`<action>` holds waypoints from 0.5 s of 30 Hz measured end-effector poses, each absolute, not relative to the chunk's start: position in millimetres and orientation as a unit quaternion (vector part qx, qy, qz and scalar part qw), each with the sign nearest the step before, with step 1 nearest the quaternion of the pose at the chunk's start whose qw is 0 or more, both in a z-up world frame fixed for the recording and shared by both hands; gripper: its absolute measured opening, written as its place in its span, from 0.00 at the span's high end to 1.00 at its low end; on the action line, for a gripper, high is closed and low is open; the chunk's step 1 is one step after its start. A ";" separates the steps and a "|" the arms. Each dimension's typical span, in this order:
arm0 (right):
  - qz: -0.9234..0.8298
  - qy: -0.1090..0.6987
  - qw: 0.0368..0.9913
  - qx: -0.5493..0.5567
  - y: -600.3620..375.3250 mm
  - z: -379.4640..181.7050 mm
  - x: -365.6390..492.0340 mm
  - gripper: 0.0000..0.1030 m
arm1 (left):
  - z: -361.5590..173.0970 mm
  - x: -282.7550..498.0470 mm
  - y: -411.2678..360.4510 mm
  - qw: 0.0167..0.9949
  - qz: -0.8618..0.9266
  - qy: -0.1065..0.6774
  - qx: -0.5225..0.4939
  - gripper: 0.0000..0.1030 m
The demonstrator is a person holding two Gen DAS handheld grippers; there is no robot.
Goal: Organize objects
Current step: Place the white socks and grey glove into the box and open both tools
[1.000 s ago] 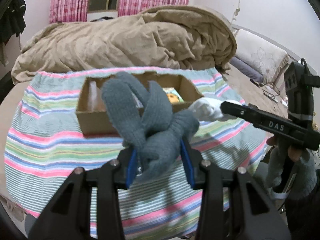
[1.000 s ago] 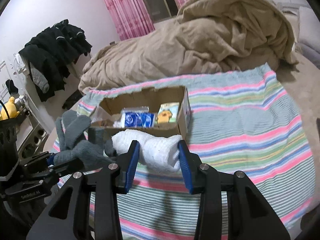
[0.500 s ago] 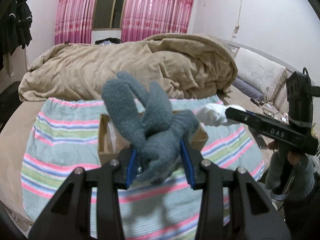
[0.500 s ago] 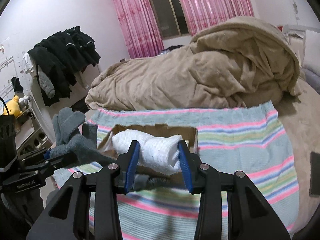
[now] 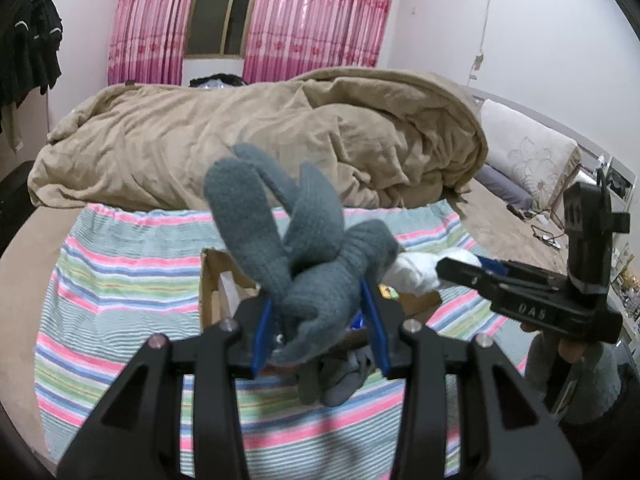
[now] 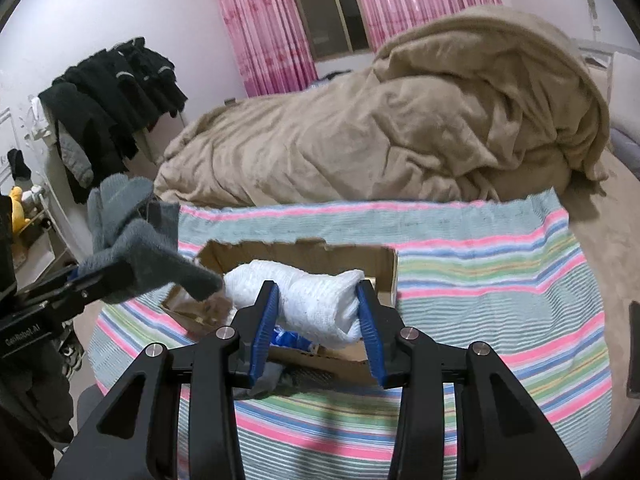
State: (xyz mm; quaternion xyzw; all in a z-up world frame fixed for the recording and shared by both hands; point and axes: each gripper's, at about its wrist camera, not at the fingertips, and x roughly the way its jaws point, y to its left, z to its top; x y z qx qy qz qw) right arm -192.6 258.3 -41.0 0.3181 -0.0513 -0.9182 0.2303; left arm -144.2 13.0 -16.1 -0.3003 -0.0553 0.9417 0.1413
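My left gripper (image 5: 316, 304) is shut on a grey knit glove (image 5: 288, 240), whose fingers stick up above the blue pads. My right gripper (image 6: 318, 296) is shut on a rolled white cloth (image 6: 312, 300). Both are held in the air above an open cardboard box (image 6: 300, 250) that lies on a striped blanket (image 6: 500, 300). The box holds a blue packet (image 6: 294, 338). A second grey glove (image 5: 340, 376) lies on the blanket just in front of the box. In each view the other gripper shows at the side, the left gripper (image 6: 80, 276) and the right gripper (image 5: 460, 270).
A crumpled beige duvet (image 5: 280, 136) fills the bed behind the blanket. A pillow (image 5: 528, 160) lies at the far right. Dark clothes (image 6: 112, 92) hang on a rack at the left, with a yellow toy (image 6: 16, 204) below. Pink curtains (image 6: 260, 24) cover the back wall.
Both grippers have risen and drawn back with their loads still gripped. The box now sits lower in both views, partly hidden behind the glove and the cloth.
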 end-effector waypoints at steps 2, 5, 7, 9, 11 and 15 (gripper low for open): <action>-0.917 -0.049 0.226 0.326 255.7 -49.5 -197.0 0.59 | -21.7 -151.0 13.4 0.142 0.939 -0.060 -0.308 0.60; -0.916 -0.042 0.221 0.332 253.0 -56.3 -200.6 0.59 | -29.9 -159.0 12.6 0.143 0.935 -0.071 -0.315 0.60; -0.916 -0.038 0.217 0.335 251.2 -60.3 -203.4 0.59 | -36.0 -165.5 13.0 0.146 0.932 -0.075 -0.323 0.60; -0.915 -0.031 0.215 0.339 249.1 -64.7 -206.3 0.59 | -41.7 -171.4 14.6 0.148 0.929 -0.077 -0.329 0.60; -0.914 -0.028 0.213 0.345 247.5 -69.9 -208.6 0.59 | -48.0 -178.2 16.1 0.150 0.927 -0.076 -0.336 0.60; -0.913 -0.012 0.203 0.354 243.2 -80.6 -212.7 0.59 | -64.3 -194.4 18.5 0.151 0.918 -0.077 -0.357 0.60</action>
